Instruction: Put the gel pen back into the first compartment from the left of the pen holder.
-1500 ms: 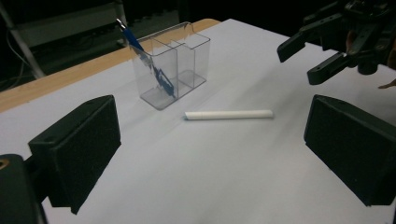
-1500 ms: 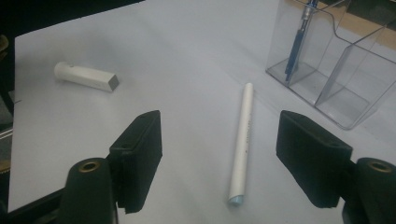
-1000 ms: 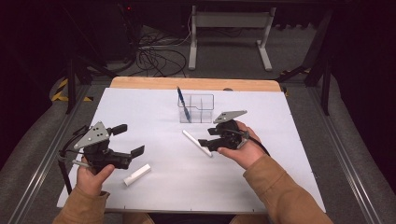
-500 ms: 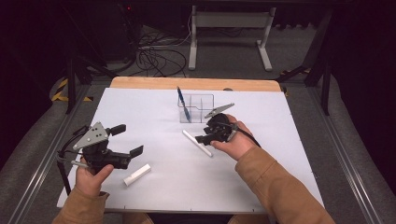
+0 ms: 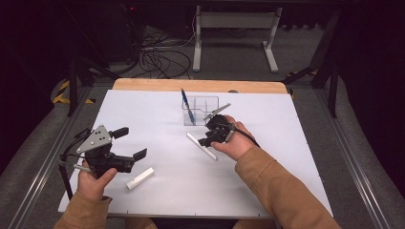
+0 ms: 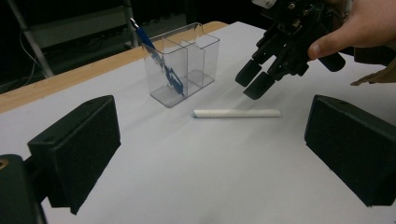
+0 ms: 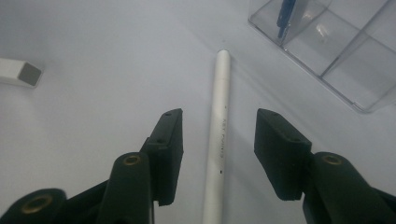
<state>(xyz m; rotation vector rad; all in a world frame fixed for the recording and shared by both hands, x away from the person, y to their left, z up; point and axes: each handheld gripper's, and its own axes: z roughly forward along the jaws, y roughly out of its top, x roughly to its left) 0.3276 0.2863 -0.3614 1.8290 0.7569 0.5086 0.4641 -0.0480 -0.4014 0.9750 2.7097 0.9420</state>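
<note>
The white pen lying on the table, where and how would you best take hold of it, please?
Grip the white pen across its slim barrel near the middle, coming from above. It lies flat with table free on both sides, and the right hand-held gripper already straddles it.

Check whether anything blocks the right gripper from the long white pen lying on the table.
Nothing visible does. The right gripper straddles the long white pen with its jaws, which have just been closing; bare white table lies around it.

- Desk (image 5: 157,109): white top, with a bare wooden strip along its far edge.
- Clear divided holder (image 5: 200,110): stands near the middle of the far edge, a blue pen (image 5: 186,106) leaning in its left compartment.
- White pen (image 5: 201,146): lies flat at mid-desk, just in front of the holder.
- White block (image 5: 140,178): lies near the front edge, towards the left corner.
</note>
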